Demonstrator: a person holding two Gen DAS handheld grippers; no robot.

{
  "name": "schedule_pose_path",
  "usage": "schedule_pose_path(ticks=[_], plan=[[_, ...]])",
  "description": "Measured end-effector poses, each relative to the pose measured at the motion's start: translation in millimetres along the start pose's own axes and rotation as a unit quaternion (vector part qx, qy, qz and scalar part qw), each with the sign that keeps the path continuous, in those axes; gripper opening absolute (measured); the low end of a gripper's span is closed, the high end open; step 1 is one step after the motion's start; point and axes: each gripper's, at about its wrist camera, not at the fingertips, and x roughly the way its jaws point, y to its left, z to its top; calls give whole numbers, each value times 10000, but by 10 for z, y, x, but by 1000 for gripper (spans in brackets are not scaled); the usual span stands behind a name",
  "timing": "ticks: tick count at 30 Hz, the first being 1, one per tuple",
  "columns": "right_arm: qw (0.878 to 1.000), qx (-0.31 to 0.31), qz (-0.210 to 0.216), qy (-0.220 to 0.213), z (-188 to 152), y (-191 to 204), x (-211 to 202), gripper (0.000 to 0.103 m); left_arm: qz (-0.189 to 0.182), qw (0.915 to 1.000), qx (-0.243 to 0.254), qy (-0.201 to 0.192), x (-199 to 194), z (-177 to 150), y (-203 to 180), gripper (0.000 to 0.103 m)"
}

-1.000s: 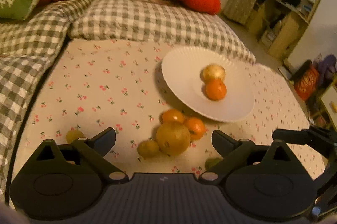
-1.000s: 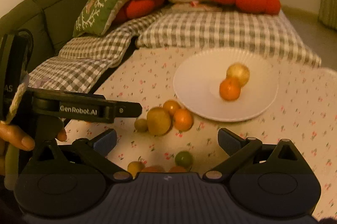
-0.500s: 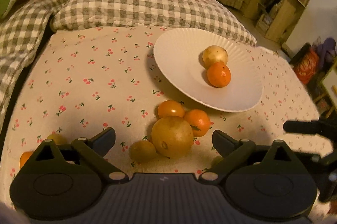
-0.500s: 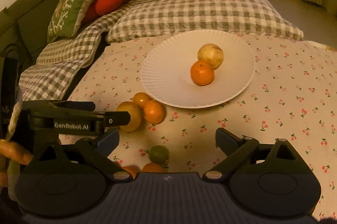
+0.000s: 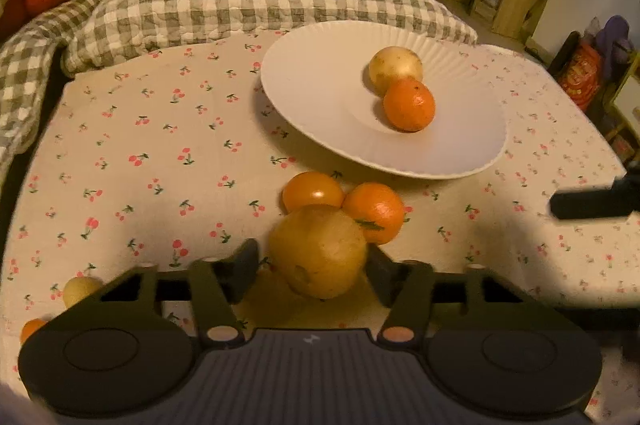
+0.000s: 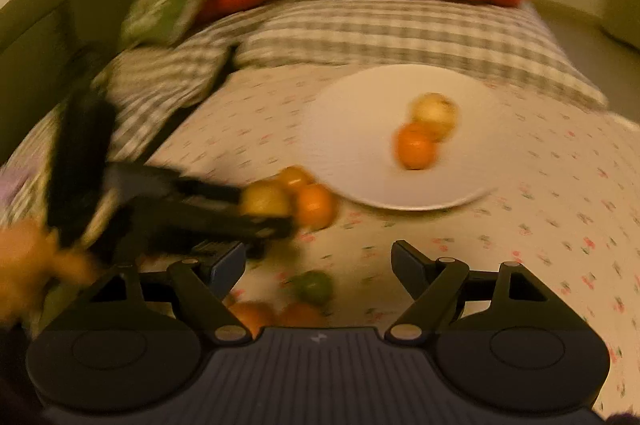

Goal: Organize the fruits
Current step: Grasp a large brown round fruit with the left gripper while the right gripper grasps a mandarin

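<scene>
Round, matte yellow fruit (image 5: 318,257) sits between the just-closing left hand-held gripper (image 5: 310,271); contact unclear.

I can read no words, numbers or labels in either wrist feed. The only marking I see is a small pale emblem (image 5: 311,339) on the ribbed housing (image 5: 312,381) at the bottom of each feed, and it is not a letter. Motion blur smears the right feed too much for any print to show.

One plate (image 5: 320,73), two grippers (image 5: 308,269)
</scene>
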Motion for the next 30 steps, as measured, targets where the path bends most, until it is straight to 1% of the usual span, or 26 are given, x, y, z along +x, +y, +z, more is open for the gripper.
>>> schedule_pose_path(ticks=[1,3,4,6,7,9,14,16,17,19,23,25,30], plan=[[9996,-264,100,72,-24,91,25,76,-34,10000,-76,14,-11,6,21,36],[9974,-656,235,209,-65,226,88,71,-89,9997,-210,43,-35,15,71,35],[9959,-810,283,284,-82,279,126,70,-112,9996,-264,38,-42,16,89,35],[9918,-1145,350,446,-132,382,204,63,-149,9992,-367,32,-61,4,125,35],[9894,-1304,374,509,-158,429,235,62,-166,9990,-422,37,-71,1,137,35],[9856,-1532,381,603,-194,487,281,58,-191,9985,-513,24,-99,-5,157,35],[9788,-1875,313,765,-250,506,367,49,-271,9966,-773,-57,-181,28,213,35],[9752,-2026,251,852,-285,518,420,42,-282,9960,-841,-95,-210,32,237,35],[9731,-2126,180,874,-300,524,445,34,-269,9959,-862,-107,-219,35,246,35],[9714,-2209,156,858,-323,541,444,33,-258,9954,-913,-112,-234,35,265,35],[9748,-2108,360,632,-252,533,295,33,-277,9949,-959,-159,-281,47,278,35],[9770,-2031,389,518,-213,518,236,33,-301,9946,-970,-220,-314,61,276,35],[9807,-1896,155,441,-176,463,221,32,-322,9935,-1041,-325,-377,89,278,34]])
